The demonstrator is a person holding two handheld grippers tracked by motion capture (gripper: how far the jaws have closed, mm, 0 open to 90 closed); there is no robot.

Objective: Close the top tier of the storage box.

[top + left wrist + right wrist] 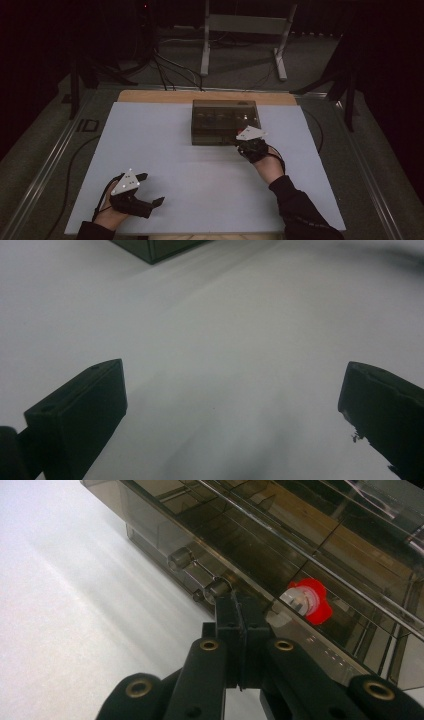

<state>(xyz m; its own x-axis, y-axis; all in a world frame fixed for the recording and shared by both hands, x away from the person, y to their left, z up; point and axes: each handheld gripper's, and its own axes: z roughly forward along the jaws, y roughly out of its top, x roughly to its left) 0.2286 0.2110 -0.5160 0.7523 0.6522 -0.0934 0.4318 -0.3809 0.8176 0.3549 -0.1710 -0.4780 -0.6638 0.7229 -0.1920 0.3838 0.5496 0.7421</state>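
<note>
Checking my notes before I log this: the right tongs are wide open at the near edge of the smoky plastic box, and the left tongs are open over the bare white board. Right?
Not quite. The right tongs are shut, jaws pressed together, at the near edge of the smoky plastic box, as the right gripper view shows. The left tongs are indeed open over the white board.
</note>
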